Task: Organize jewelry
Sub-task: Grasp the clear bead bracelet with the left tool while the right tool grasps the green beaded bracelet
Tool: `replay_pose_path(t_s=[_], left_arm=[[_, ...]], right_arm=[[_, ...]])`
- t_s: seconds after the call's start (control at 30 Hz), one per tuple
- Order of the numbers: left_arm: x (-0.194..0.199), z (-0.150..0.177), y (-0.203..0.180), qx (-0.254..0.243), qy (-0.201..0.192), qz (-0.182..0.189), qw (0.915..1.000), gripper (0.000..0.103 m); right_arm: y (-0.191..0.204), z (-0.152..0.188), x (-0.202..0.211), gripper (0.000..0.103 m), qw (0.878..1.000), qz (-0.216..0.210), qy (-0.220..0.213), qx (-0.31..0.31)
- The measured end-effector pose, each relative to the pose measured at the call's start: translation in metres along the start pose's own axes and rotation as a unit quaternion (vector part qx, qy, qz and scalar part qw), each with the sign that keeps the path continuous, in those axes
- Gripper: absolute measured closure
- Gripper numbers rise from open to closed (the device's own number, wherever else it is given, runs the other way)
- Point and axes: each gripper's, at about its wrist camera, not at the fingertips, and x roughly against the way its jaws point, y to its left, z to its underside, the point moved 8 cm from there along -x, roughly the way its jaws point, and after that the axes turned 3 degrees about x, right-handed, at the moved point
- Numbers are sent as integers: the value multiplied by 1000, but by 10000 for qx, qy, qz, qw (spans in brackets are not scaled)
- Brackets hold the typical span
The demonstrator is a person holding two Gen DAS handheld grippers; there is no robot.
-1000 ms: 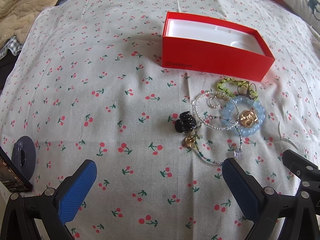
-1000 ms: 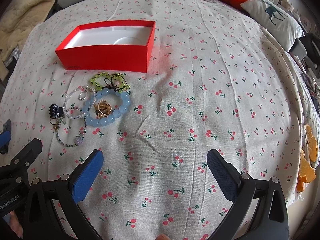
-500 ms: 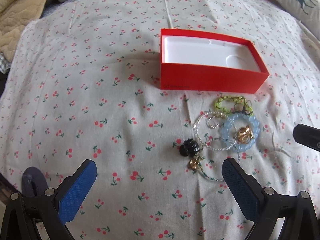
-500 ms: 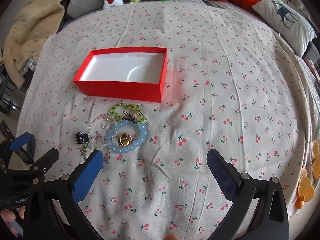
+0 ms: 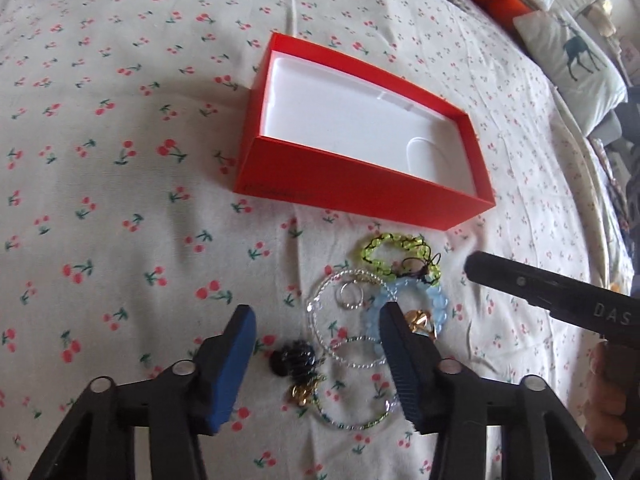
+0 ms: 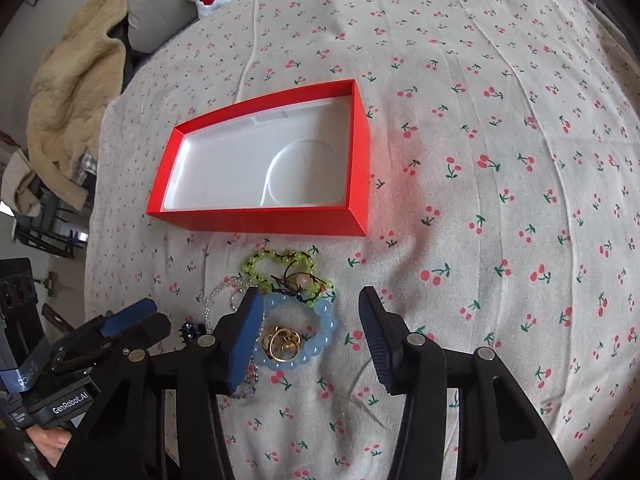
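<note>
Red cardboard, glossy and sharp-cornered, makes up the box [image 6: 260, 222], and its moulded white liner lies bare, so none of the jewelry has gone in yet. The whole tangle sits on the cherry-print bedspread [image 6: 500, 140] just at the box's 6 o'clock side.

Both tools have their fingers spread wide and hold nothing. From the right-hand camera, the right gripper [image 6: 310, 338] straddles the pale blue bead bracelet [image 6: 320, 322], with a small gold knot-shaped piece [image 6: 282, 344] lying inside its ring. The green bead bracelet [image 6: 276, 264], threaded on dark cord, sits at 12 o'clock from the blue one and touches it. From the left-hand camera, the left gripper [image 5: 316, 346] hovers over a black claw clip [image 5: 294, 362], and clear bead loops [image 5: 340, 316] spread toward 1 o'clock of it.

My guess is that the blue bracelet is the first pick. Its beads look smooth, round and slippery, so I would close across one side of the ring rather than across the whole hoop, low against the cloth, and lift slowly. The green cord may snag and drag along, and the gold piece could be swept aside. The thin clear strands overlap one another and would likely come up together, so they are better left for later. The soft bedding will give under pressure.
</note>
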Motion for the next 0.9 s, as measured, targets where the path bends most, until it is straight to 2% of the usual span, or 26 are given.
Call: replay_pose_path(t_s=[0.23,0.33,0.5,0.63,0.9], left_arm=[[-32,-4,1,-84,328,-177,9993,77],[-44,-3,1,-226,441,-297,9983,83],[-56,-3,-3,-425,539,-429,9967,88],[-58,-5,-5,-522,524,-604,9954,98],[-49,0,-14,-573,386,-553,9961,99]], right_arm=[[-2,-7,-29,71,9996,119,242,26],[-4,-9,-40,77,9992,205,328,65],[-3,-9,-51,84,9988,242,407,160],[-4,-9,-52,91,9980,375,395,314],[3,-9,-35,93,9989,232,242,340]])
